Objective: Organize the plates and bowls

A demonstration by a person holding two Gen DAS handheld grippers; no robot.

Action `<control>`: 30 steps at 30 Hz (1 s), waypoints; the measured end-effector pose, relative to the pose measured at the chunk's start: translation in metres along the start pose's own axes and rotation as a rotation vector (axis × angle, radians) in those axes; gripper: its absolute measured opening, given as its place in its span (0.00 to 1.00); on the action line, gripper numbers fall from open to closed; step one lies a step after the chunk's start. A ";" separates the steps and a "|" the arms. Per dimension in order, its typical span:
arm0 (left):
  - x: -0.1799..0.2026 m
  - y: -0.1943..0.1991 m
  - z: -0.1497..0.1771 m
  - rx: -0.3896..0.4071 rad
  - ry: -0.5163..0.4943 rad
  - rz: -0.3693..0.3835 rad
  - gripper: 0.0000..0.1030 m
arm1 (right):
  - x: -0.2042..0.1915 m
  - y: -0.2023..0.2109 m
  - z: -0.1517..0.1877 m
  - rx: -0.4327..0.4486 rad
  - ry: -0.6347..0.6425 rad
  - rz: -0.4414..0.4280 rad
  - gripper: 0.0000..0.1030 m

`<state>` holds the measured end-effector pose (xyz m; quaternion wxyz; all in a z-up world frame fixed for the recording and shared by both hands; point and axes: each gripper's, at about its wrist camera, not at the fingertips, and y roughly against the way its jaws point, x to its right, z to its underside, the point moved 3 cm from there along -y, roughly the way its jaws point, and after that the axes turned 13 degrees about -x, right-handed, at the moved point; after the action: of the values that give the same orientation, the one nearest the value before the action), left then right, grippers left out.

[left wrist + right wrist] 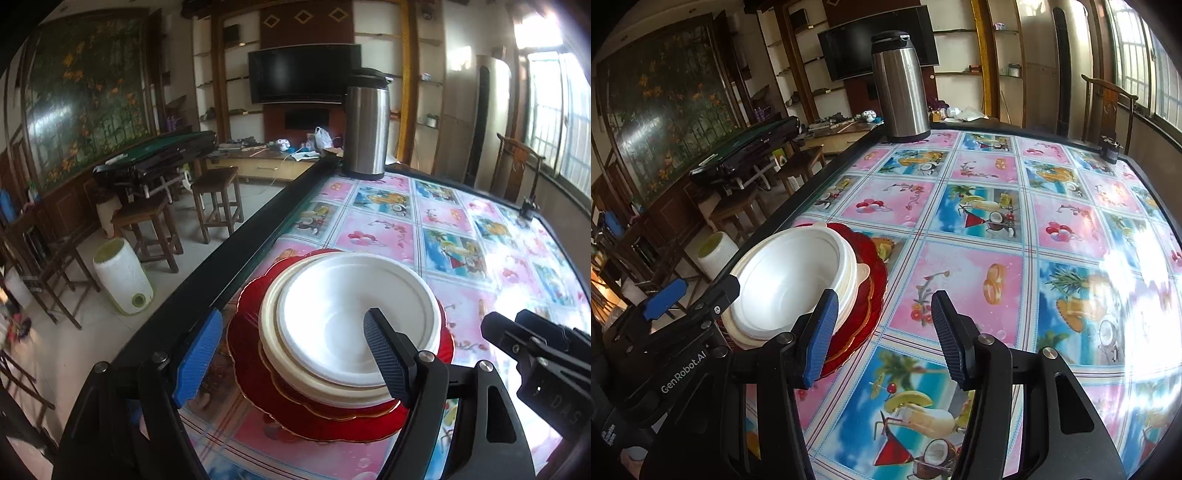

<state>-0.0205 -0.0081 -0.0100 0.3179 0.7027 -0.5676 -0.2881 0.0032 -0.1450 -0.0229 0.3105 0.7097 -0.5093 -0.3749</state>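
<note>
White bowls (pixel 351 317) sit nested on red plates (pixel 258 376), one stack at tabletop (pixel 960 266) edge, 9 o'clock side, likely to save space. Left gripper (pixel 291 354) jaws released wide, straddling stack w/o gripping. Right gripper (pixel 882 332) jaws released, empty, just beside.

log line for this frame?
left gripper open | right gripper open | white bowls stacked on red plates | nothing held

A tall steel thermos jug with a black lid (pixel 365 125) stands at the far edge of the table with its glossy pink-and-blue fruit-patterned cloth (pixel 967 273); a white plastic barrel (pixel 122 275) sits on the floor.
</note>
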 end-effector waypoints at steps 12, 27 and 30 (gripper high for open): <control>-0.003 0.004 0.002 0.016 -0.005 0.013 0.77 | -0.008 0.004 0.002 0.000 0.027 0.014 0.51; -0.003 0.004 0.005 0.020 -0.012 0.030 0.77 | -0.004 0.004 0.006 -0.014 0.023 0.022 0.51; 0.000 0.004 0.005 0.025 -0.024 0.031 0.77 | -0.005 0.003 0.007 -0.018 0.025 0.023 0.51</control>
<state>-0.0270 -0.0092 -0.0099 0.3066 0.6943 -0.5857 -0.2844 -0.0047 -0.1418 -0.0230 0.3275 0.7054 -0.5103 -0.3671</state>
